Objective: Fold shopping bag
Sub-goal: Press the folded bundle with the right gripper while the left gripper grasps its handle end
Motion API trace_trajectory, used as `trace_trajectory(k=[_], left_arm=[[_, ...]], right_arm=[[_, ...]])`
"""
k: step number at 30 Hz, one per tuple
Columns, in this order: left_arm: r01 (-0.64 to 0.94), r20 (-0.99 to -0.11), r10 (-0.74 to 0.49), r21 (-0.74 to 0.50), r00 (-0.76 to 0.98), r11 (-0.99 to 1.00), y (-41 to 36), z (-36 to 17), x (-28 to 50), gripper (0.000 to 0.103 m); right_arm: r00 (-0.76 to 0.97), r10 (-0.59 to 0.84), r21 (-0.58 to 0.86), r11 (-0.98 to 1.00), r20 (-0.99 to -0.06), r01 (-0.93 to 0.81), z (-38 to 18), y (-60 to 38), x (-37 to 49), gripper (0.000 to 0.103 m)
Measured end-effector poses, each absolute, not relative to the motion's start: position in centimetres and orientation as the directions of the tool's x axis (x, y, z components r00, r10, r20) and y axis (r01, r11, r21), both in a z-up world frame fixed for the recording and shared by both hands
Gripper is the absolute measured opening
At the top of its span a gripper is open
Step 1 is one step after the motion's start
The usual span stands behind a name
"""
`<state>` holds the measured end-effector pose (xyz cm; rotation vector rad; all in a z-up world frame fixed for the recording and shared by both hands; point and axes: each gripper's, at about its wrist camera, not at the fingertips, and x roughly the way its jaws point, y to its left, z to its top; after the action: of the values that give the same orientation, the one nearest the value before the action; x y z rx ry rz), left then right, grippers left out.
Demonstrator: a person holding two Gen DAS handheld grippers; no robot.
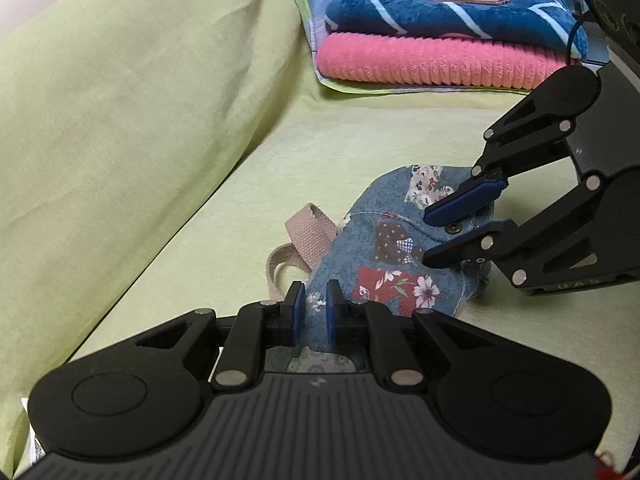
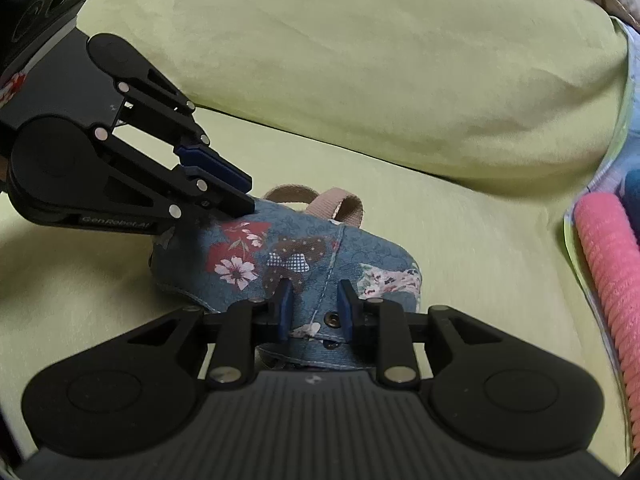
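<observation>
While the patchwork shopping bag (image 1: 384, 256) lies bunched on the green sofa seat (image 1: 320, 152), the left tool (image 1: 314, 312) pinches one end and the right tool (image 2: 314, 312) clamps the snap edge; a back cushion (image 1: 120, 100) and stacked blankets (image 1: 440, 40) crowd nearby.

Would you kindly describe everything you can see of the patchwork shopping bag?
The shopping bag is blue-grey patchwork cloth with red and white flower patches, visible stitching and a metal snap. It lies bunched into a small bundle on the green sofa seat, its beige webbing handles looping out behind. The left tool pinches one end; the right tool grips the snap end.
</observation>
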<state>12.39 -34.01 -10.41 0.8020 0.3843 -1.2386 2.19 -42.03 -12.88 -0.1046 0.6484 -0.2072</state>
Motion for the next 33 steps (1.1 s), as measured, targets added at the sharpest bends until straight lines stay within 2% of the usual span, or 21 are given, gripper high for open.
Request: trace_trajectory(k=[7, 16, 19, 22, 26, 27, 28, 33], left_arm=[[0.937, -0.659, -0.684, 0.333, 0.314, 0.109, -34.0, -10.4, 12.5, 0.008], [0.938, -0.657, -0.688, 0.332, 0.307, 0.101, -33.9, -10.5, 12.7, 0.008], [0.938, -0.656, -0.691, 0.331, 0.305, 0.1, -33.8, -10.7, 12.8, 0.008], [0.933, -0.658, -0.686, 0.349, 0.311, 0.088, -34.0, -10.7, 12.6, 0.008], [0.948, -0.689, -0.67, 0.311, 0.277, 0.072, -34.2, -9.9, 13.4, 0.008], [0.958, -0.7, -0.666, 0.273, 0.257, 0.083, -34.3, -9.4, 14.0, 0.012], [0.967, -0.709, -0.663, 0.233, 0.24, 0.1, -34.3, -9.0, 14.7, 0.021], [0.962, -0.728, -0.629, 0.214, 0.271, 0.168, -34.8, -8.4, 17.1, 0.021]], right_arm=[[0.802, -0.242, -0.073, 0.967, -0.547, 0.242, -10.4, -41.7, 0.9, 0.023], [0.841, -0.216, -0.059, 0.975, -0.495, 0.216, -10.4, -40.1, 1.4, 0.023], [0.832, -0.202, -0.058, 0.978, -0.516, 0.201, -11.7, -40.1, 2.4, 0.022], [0.813, -0.171, 0.005, 0.978, -0.556, 0.209, -12.6, -40.7, 2.8, 0.023], [0.798, -0.185, -0.032, 0.979, -0.573, 0.203, -12.7, -40.3, 3.3, 0.023], [0.795, -0.182, -0.028, 0.979, -0.578, 0.204, -12.7, -40.4, 3.4, 0.023], [0.793, -0.182, -0.032, 0.979, -0.581, 0.201, -12.6, -40.4, 3.4, 0.023], [0.789, -0.17, -0.019, 0.98, -0.591, 0.198, -12.5, -40.7, 3.4, 0.023]])
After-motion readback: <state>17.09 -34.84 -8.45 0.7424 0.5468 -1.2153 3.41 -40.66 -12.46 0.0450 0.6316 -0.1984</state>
